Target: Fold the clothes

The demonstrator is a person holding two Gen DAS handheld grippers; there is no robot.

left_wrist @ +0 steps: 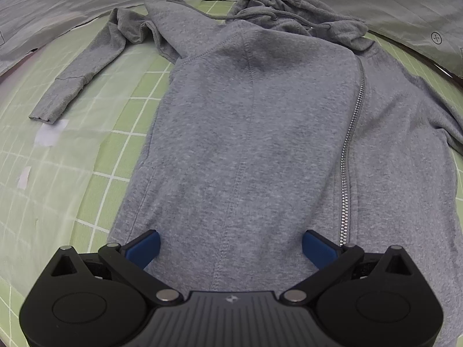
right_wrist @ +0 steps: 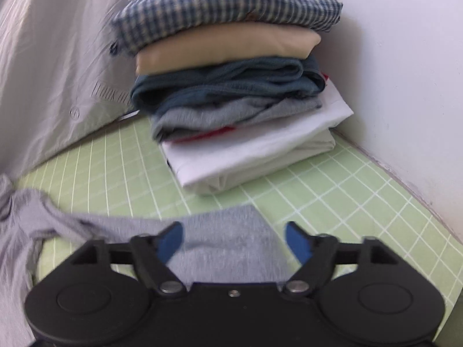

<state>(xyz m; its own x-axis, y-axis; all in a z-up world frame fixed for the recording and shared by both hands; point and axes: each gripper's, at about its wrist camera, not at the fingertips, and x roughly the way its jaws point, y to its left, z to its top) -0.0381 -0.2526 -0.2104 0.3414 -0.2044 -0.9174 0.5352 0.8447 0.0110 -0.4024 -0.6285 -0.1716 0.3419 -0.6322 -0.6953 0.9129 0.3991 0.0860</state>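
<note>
Both grippers' jaws are spread, pinching nothing: the left gripper [left_wrist: 231, 245] over the grey hoodie [left_wrist: 260, 133], the right gripper [right_wrist: 234, 241] over its sleeve [right_wrist: 228, 240]. The hoodie lies flat on the green-gridded counter [left_wrist: 121, 92]; folded clothes [right_wrist: 231, 81] are stacked in the far corner.

grey zip hoodie [left_wrist: 254, 133] flat on mat, sleeve outstretched

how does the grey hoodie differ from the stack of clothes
The hoodie lies spread flat on the green mat, one sleeve stretched out; the stack is folded and piled high. The hoodie is one plain grey garment; the stack mixes checked, cream, blue, grey and white pieces. Both rest on the mat.
</note>
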